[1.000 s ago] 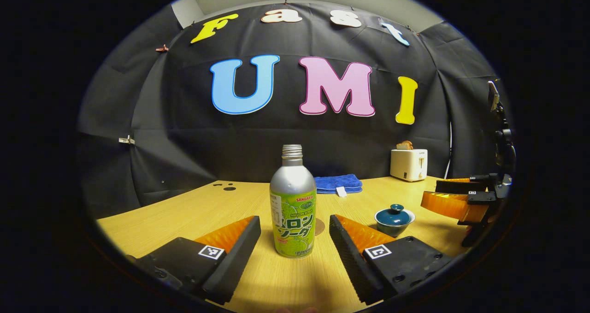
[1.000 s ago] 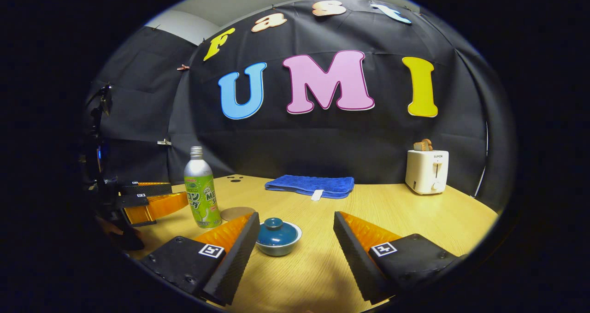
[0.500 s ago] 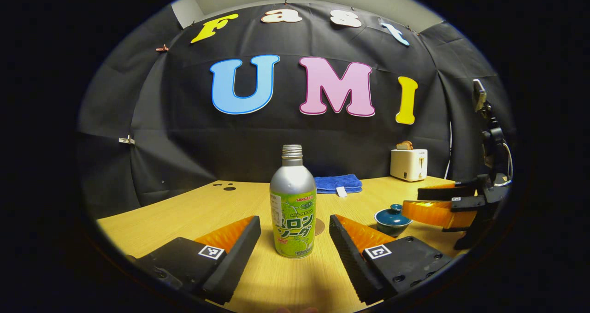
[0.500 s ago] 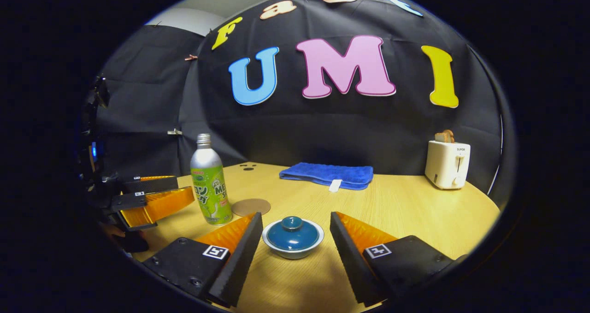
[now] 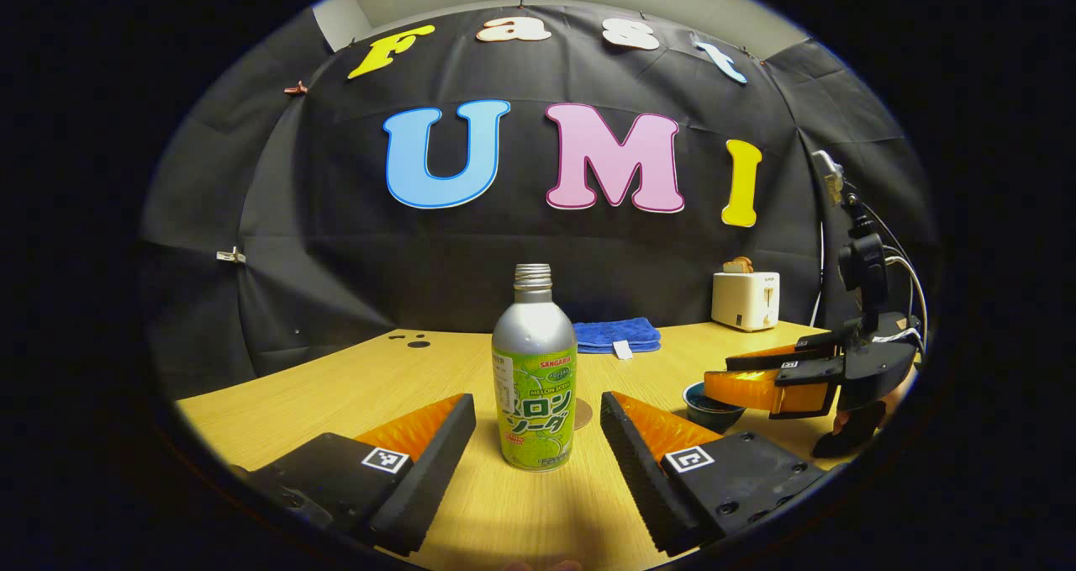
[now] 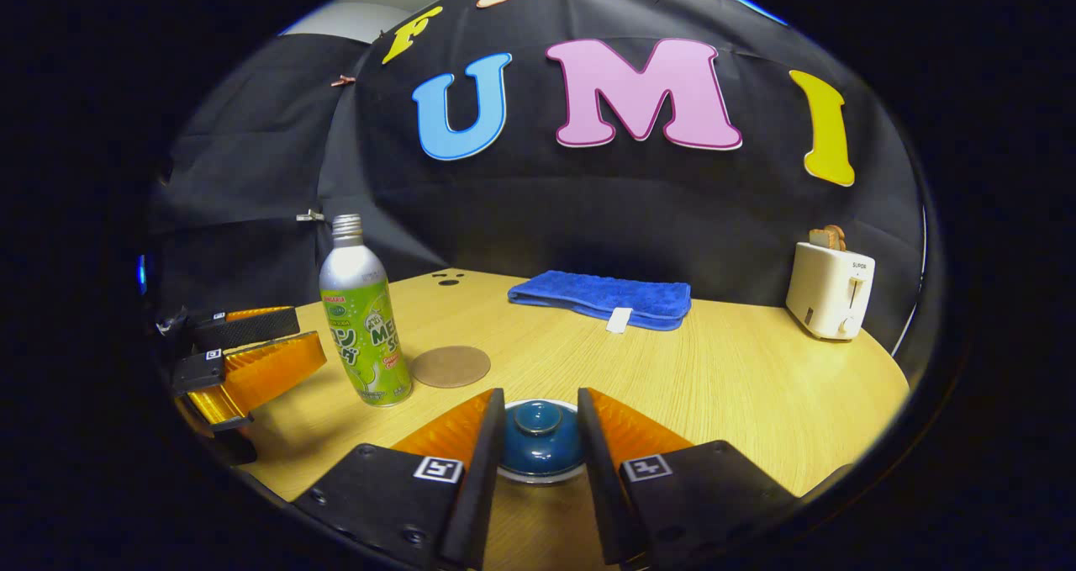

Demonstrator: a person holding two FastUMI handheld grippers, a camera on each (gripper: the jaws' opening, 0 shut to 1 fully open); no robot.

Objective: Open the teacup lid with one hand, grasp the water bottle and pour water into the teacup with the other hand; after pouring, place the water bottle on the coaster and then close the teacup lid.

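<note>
A silver bottle [image 5: 534,369] with a green label and no cap stands upright on the wooden table. It sits between the fingers of my left gripper [image 5: 538,399], which is open and clear of it on both sides. A round brown coaster [image 6: 450,366] lies just behind the bottle. The blue teacup with its lid [image 6: 538,441] on stands between the fingers of my right gripper [image 6: 540,399]. Those jaws are narrowed around the lid, with small gaps left beside its knob. In the left gripper view the right gripper [image 5: 719,371] covers the lid above the cup's bowl [image 5: 710,403].
A folded blue towel [image 6: 601,298] lies at the back of the table [image 6: 740,386]. A white toaster [image 6: 830,292] with bread in it stands at the back right. The left gripper [image 6: 307,340] hovers beside the bottle.
My right gripper has moved forward and down over the teacup, and its jaws have narrowed around the lid. The left gripper and the bottle have stayed put.
</note>
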